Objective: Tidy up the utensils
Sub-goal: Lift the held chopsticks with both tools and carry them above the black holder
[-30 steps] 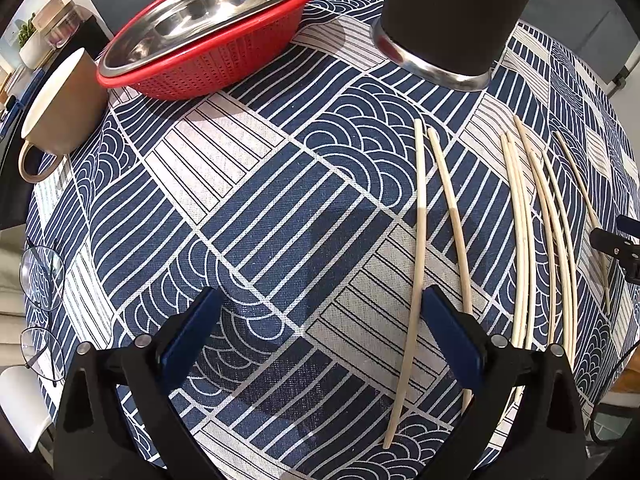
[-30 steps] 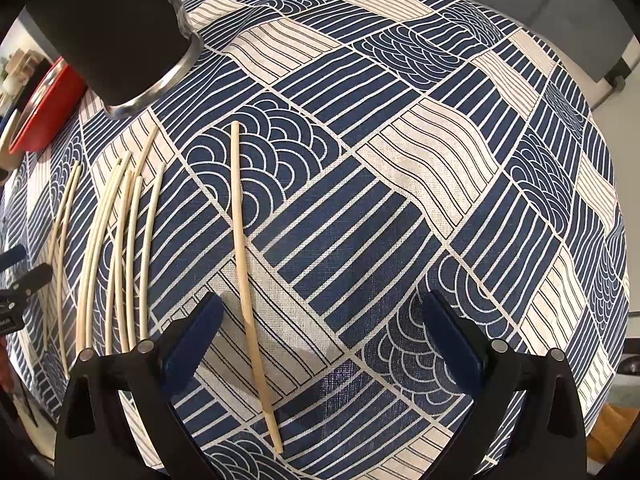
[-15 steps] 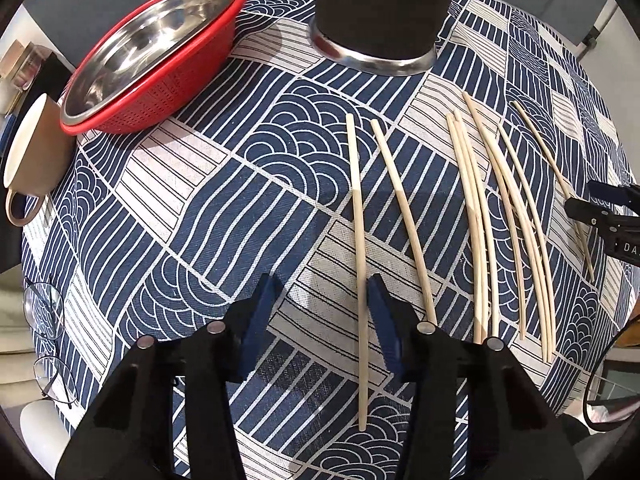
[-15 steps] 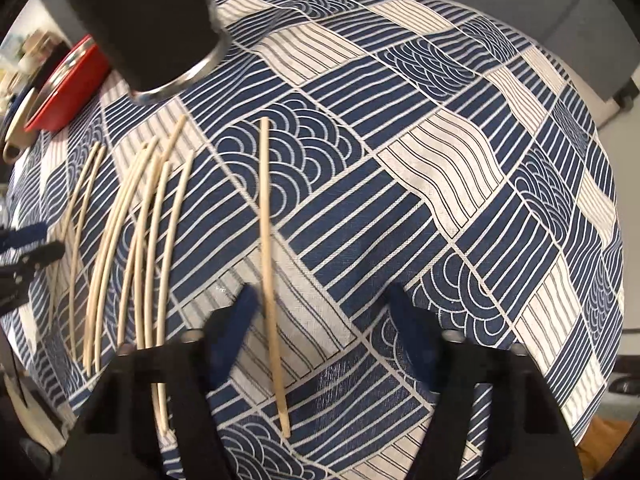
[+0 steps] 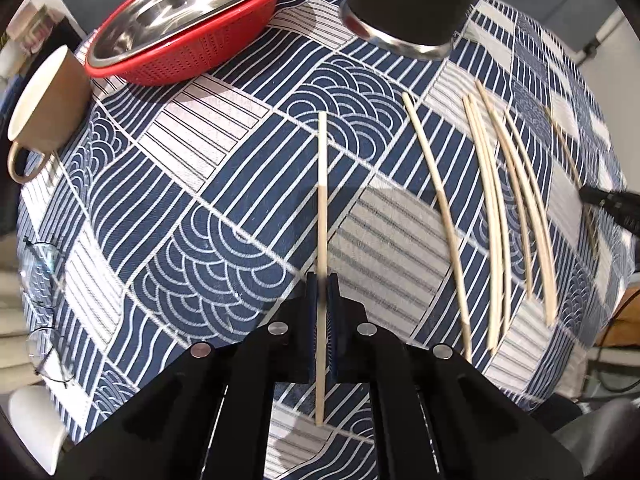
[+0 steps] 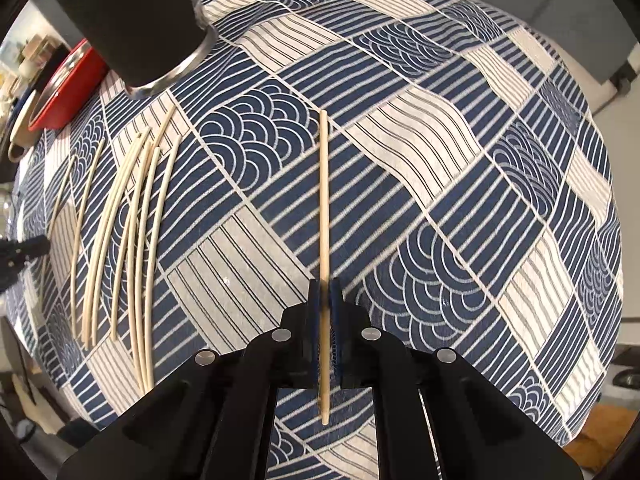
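Left hand-held gripper [image 5: 322,280]: pressed together, pinching one chopstick [image 5: 322,184] near its lower third, at frame centre. Right hand-held gripper [image 6: 325,286]: likewise clamped on a second chopstick [image 6: 324,200], gripped toward the near end.

Handling, as judged: light, stiff, thin and smooth; prone to pivoting or slipping in a narrow pinch. Best held across the shaft, somewhat nearer the middle than the end, to limit swing.

Orientation: long axis of each held stick running straight up the frame, along the fingers, far tip pointing toward the dark cylindrical holder [image 5: 412,4] at the upper edge. Contact with the patterned table [image 5: 200,184] not determinable.

Remaining chopsticks [image 5: 500,216]: lying loose at right of the left view, roughly parallel, also aimed at the upper edge. Red colander [image 5: 192,60] and mug [image 5: 44,100] at upper left, well apart.
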Tool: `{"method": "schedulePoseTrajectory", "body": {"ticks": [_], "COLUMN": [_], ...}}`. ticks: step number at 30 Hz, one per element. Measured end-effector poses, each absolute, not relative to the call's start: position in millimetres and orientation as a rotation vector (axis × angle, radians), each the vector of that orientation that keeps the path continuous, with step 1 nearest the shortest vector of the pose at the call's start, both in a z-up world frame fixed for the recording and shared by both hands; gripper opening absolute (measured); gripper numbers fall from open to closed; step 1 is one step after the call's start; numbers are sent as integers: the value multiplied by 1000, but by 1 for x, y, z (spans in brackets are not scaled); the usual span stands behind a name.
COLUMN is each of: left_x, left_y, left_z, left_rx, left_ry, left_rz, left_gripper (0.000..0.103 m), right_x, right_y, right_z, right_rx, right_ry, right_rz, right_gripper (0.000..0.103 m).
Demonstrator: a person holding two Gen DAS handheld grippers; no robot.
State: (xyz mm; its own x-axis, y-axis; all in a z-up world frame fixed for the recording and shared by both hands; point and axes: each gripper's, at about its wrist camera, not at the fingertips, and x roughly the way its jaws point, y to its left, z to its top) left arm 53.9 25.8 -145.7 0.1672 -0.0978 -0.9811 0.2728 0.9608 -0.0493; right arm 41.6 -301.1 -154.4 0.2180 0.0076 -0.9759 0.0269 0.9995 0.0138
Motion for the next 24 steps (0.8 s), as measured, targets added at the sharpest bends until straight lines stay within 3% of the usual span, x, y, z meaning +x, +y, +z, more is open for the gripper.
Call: {"method": "schedulePoseTrajectory", "body": {"ticks": [8, 15, 24], "left_x": [46, 38, 51], "left_y": [38, 62, 57], "left_z": [-150, -119, -66], "left_rx": [90, 62, 63], "left_ry": [1419, 1387, 1263], "left_rz": [-240, -218, -229], "left_gripper": [5, 5, 5], "right_x": [30, 38, 58], "right_y": [-348, -386, -364], "right_z": [-154, -132, -78], "right_rx": [118, 168, 257], "right_ry": [1355, 1310, 1185], "right_rz": [-52, -67, 2], "right_gripper": [5, 5, 5]}}
